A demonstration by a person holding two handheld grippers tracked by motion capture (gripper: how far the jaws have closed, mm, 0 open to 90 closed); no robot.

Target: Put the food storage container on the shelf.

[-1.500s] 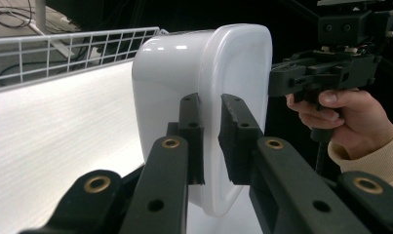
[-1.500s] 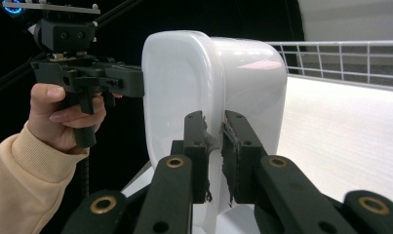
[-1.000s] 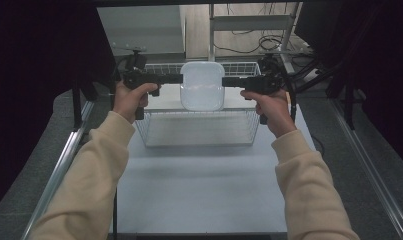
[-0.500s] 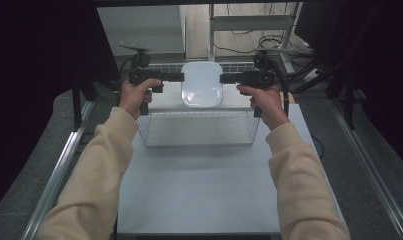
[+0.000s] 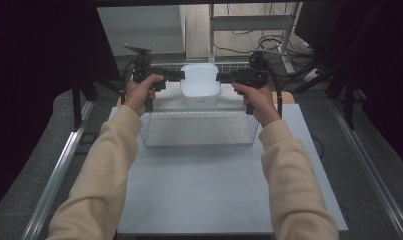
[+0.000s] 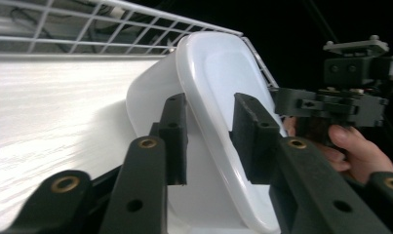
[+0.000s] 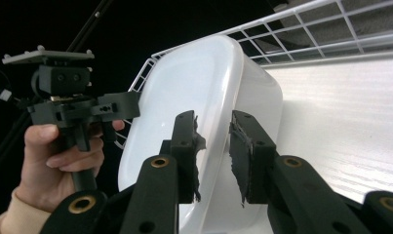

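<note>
A white plastic tub (image 5: 200, 86) is held above the far side of a wire basket (image 5: 199, 127) on the table (image 5: 214, 190). Its left rim is clamped between the narrowly parted jaws of the left gripper (image 6: 208, 139), its right rim between those of the right gripper (image 7: 213, 156). The tub is smooth, glossy and rounded at the corners, with a thick rolled lip. The basket is made of a thin white wire grid. The right gripper's pads (image 7: 240, 161) are seen to be frayed.

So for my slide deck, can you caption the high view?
Two hand-held grippers, left and right, clamp opposite rims of a white tub above a wire basket.
</note>
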